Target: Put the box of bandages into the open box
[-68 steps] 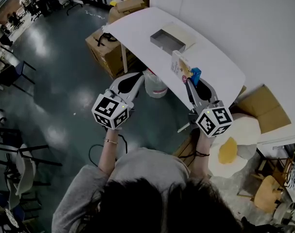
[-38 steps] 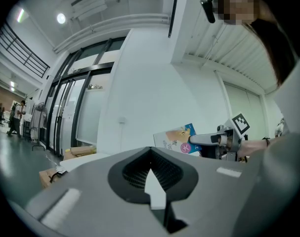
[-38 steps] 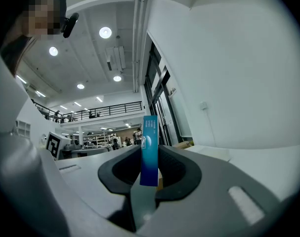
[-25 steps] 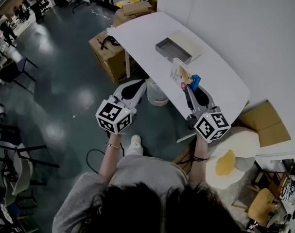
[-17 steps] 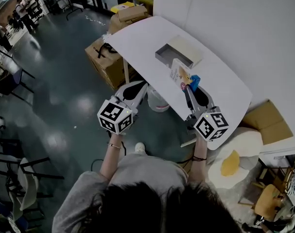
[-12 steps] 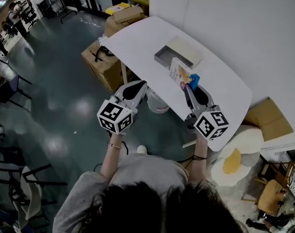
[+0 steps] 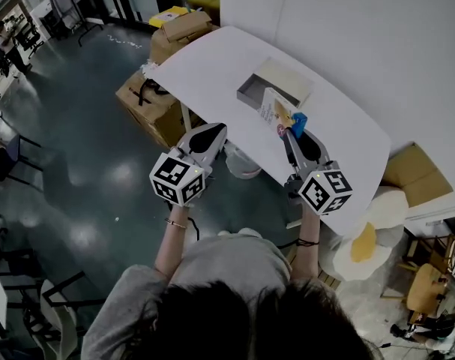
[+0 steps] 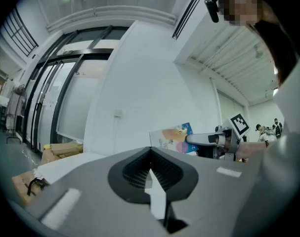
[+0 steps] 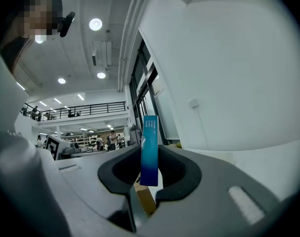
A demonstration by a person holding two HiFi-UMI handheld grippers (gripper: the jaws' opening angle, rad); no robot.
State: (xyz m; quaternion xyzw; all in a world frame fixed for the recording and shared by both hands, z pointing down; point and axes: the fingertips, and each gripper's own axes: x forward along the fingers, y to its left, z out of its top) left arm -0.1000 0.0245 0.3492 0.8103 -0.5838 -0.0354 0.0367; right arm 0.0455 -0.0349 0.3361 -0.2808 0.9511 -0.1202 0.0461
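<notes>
Open box (image 7: 247, 94) sits upper centre on the surface (image 7: 212, 58); box of bandages (image 7: 272, 109) just lower right of it, in the right hand-held gripper (image 7: 291, 130); left hand-held gripper (image 7: 214, 133) left, off the surface's edge.

Large open lab hall: glossy floor (image 7: 77, 148), cardboard boxes (image 7: 148, 105), mezzanine railing (image 9: 75, 108), white table (image 7: 212, 73).

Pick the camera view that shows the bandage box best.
The head view: the bandage box shows its broad printed face, clamped in the right hand-held gripper, with the open box in frame. The left gripper view shows the box small, side-on; the right gripper view shows only its blue edge between the jaws.
</notes>
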